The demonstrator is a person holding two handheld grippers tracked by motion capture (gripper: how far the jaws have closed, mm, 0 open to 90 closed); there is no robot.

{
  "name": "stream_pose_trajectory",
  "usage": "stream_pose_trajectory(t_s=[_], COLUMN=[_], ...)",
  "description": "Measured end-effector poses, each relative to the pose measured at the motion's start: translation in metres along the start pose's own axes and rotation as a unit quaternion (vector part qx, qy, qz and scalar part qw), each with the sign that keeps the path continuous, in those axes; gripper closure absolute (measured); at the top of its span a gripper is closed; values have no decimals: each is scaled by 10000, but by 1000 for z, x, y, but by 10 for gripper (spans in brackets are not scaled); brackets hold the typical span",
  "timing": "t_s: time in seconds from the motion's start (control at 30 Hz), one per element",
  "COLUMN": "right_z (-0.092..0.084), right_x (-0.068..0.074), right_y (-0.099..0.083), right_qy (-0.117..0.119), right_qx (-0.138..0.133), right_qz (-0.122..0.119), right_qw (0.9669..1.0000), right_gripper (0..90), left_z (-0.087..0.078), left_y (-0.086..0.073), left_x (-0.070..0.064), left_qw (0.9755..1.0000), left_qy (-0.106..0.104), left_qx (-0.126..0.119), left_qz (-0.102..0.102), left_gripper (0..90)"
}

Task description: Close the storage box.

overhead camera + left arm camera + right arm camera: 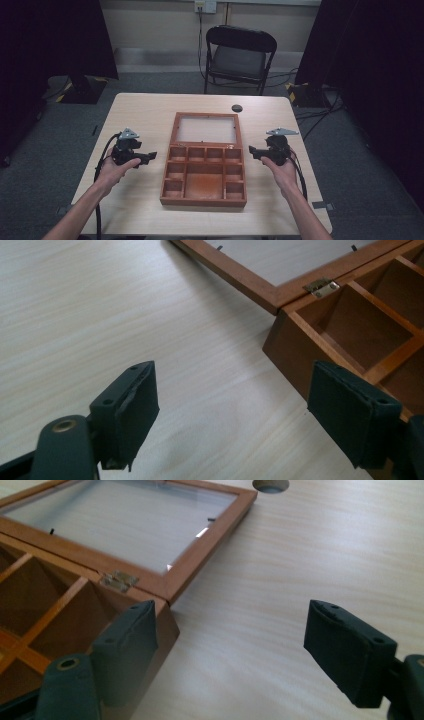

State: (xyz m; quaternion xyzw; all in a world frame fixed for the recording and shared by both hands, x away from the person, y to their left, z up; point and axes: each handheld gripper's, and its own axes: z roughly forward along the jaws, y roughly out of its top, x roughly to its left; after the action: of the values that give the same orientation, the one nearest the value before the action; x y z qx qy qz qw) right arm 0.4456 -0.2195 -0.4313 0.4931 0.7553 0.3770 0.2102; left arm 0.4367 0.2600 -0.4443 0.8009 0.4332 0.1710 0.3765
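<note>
An open wooden box [204, 199] with several empty compartments lies mid-table, its glass-paned lid [206, 116] folded flat away from me. My left gripper [152, 156] hovers just left of the box, pointing at its left wall. In the left gripper view, that gripper [235, 385] stands open over bare table, with the box corner [287, 355] and a brass hinge [320, 287] just ahead. My right gripper [251, 150] hovers at the box's right side. It [231, 620] is open too, nothing between its jaws, near the hinged corner [167, 625].
A small dark round disc [237, 108] sits on the pale wooden table [140, 205] beyond the lid's right corner. A black folding chair [239, 55] stands behind the table. Dark curtains hang at both sides.
</note>
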Motion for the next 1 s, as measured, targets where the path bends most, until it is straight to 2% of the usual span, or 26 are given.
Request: stream_pose_trajectory(t_s=[0.03,0.07,0.1,0.13,0.2,0.3,0.57,0.7,0.73,0.8,0.83,0.87,0.93,1.0], right_z=[1,1,3,4,8,13,28,38,40,47,51,54,61,68], right_x=[0,0,1,1,1,3,8,6,6,5,5,6,7,9], right_y=[4,4,11,14,20,25,39,49,50,53,53,53,49,45], right_qy=[20,20,20,45,82,204,314,399,405,365,388,428,537,574], right_qx=[-24,-24,-46,-76,-76,-120,-76,-55,-66,-65,-51,-29,-30,75], right_qz=[-6,-6,25,14,11,47,16,84,86,55,61,60,90,61], right_qw=[10000,10000,10000,10000,9999,9997,9995,9992,9991,9993,9992,9991,9985,9983], right_gripper=[214,214,215,218,219,218,228,232,231,231,230,227,220,205], left_z=[0,0,2,4,5,8,22,32,34,40,43,45,51,55], left_y=[2,2,8,12,16,25,48,63,66,67,66,64,58,55], left_x=[0,0,0,2,3,4,3,4,4,4,5,5,5,5], left_qw=[9999,9999,9999,9999,9997,9995,9991,9989,9992,9989,9984,9983,9983,9988], left_qy=[117,117,87,-50,-34,-87,-178,-148,-118,-145,-232,-218,-251,-248], left_qx=[-59,-59,-100,-47,-147,-143,-309,-375,-323,-342,-380,-382,-314,-187], left_qz=[25,25,-105,-133,-191,-252,-231,-222,-205,-279,-341,-375,-422,-379], left_gripper=[201,203,202,195,183,192,195,196,195,196,196,195,193,191])
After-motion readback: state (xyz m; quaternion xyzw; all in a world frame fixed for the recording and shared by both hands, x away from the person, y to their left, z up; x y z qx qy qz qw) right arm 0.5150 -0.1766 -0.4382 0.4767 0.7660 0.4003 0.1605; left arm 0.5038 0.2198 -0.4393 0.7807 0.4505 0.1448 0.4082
